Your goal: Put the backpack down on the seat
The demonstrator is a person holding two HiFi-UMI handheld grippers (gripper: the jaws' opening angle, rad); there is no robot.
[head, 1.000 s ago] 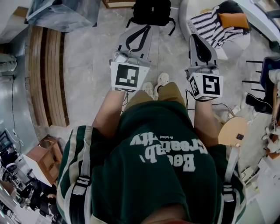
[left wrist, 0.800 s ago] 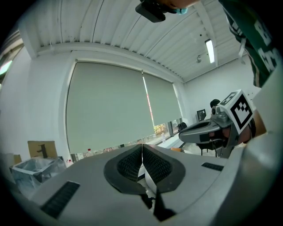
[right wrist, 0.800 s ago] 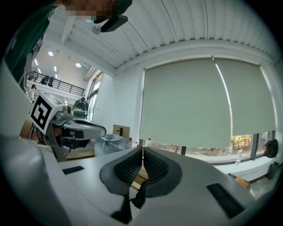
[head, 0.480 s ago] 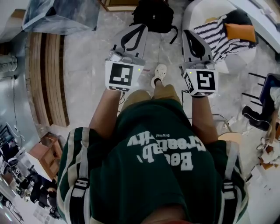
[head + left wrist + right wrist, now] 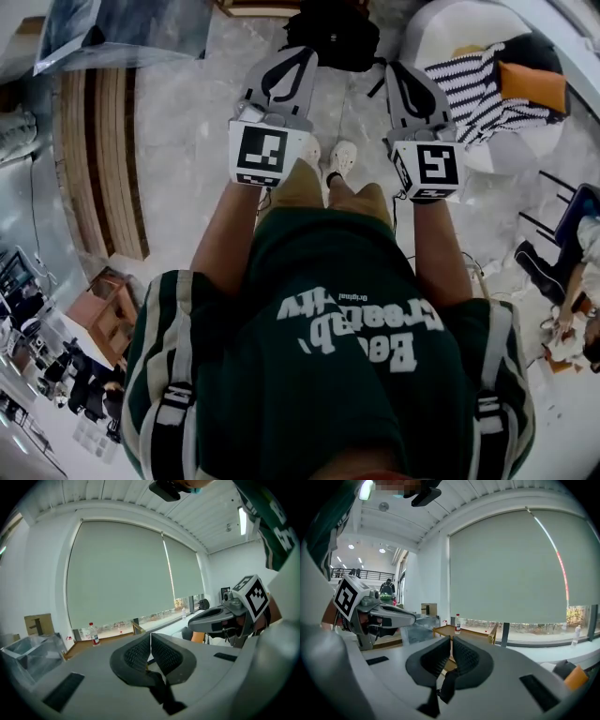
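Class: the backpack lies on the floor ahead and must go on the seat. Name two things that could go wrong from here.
1. The left tongs and right tongs are both shut and empty; unless they open, they may only shove the black fabric backpack.
2. The white rounded seat already carries a striped black-and-white cloth and an orange cushion, so the backpack might rest unevenly and slide off.
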